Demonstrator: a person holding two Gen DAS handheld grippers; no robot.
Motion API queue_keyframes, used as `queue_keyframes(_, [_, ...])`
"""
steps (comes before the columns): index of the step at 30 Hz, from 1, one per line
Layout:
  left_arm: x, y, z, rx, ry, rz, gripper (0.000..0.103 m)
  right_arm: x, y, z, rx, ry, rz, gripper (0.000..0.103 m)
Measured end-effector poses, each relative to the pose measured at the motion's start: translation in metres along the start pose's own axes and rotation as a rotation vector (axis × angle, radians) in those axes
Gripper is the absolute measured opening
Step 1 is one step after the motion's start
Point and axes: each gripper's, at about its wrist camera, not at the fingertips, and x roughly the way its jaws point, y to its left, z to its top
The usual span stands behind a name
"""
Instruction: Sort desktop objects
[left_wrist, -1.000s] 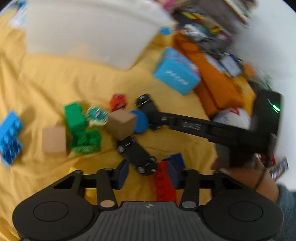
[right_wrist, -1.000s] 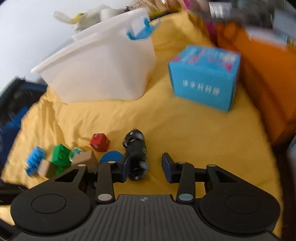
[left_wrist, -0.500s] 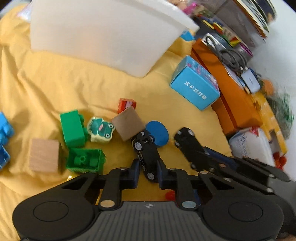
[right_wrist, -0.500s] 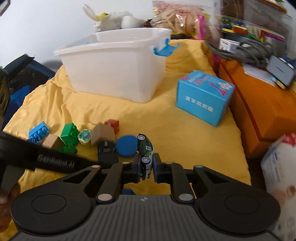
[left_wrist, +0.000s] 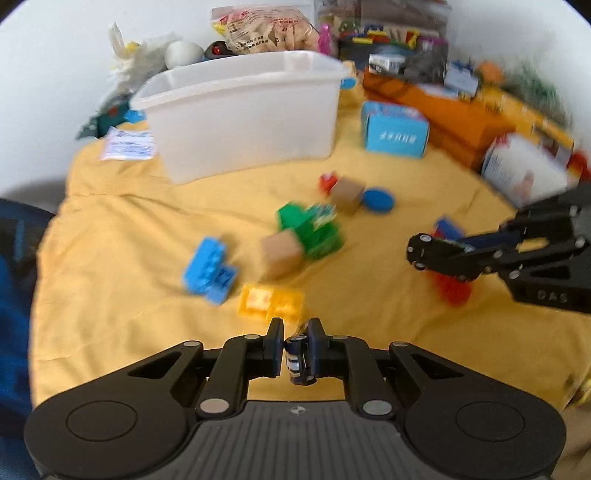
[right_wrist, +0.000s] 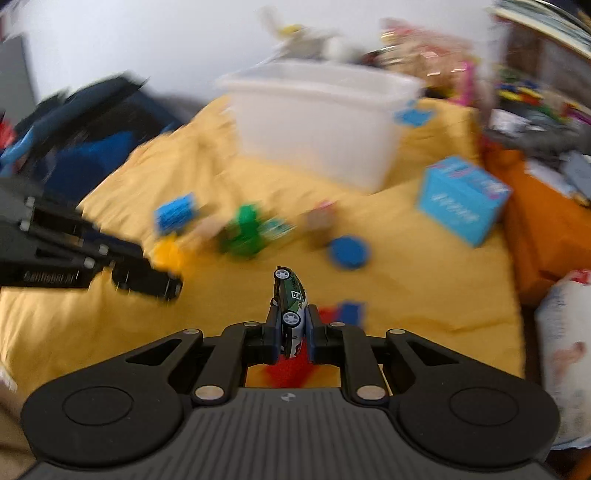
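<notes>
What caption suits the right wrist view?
Right tool grips a green toy car above the yellow cloth.

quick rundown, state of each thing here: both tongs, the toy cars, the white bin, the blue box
left tongs: shut on dark toy car, lifted off the yellow cloth
right tongs: shut on green and white toy car, car on its side, nose forward
white bin: upright, open top, inside hidden
blue box: closed, standing on the cloth
blue disc: lying flat
</notes>
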Motion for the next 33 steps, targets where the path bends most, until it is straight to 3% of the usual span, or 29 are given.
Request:
queue_keyframes(4, [-0.003,-0.012,-0.016,0.15,-0.022,0.094,0.016,0.012,0.031,-0.005,-0.195,0.032,-0.038,0.015])
queue_keyframes(10, [-0.004,-0.043,-0.03,0.323,-0.035,0.047,0.02,0.032,0.062,-0.015,-0.459,0.087,-0.125,0.015])
queue_keyframes(13, [-0.004,-0.051,-0.039,0.339,-0.015,-0.018,0.022,0.032,0.074,-0.021,-0.531,0.098,-0.147,0.018])
queue_keyframes(18, [-0.005,-0.057,-0.052,0.306,0.019,-0.112,0.025,0.028,0.076,-0.023,-0.492,0.108,-0.06,0.028])
queue_keyframes(24, [-0.013,-0.051,-0.052,0.237,0.015,-0.111,0.042,0.023,0.082,-0.029,-0.457,0.111,-0.01,0.045])
queue_keyframes(33, [-0.005,-0.028,-0.043,0.073,0.014,-0.097,0.049,0.019,0.063,-0.023,-0.247,0.082,0.039,0.059])
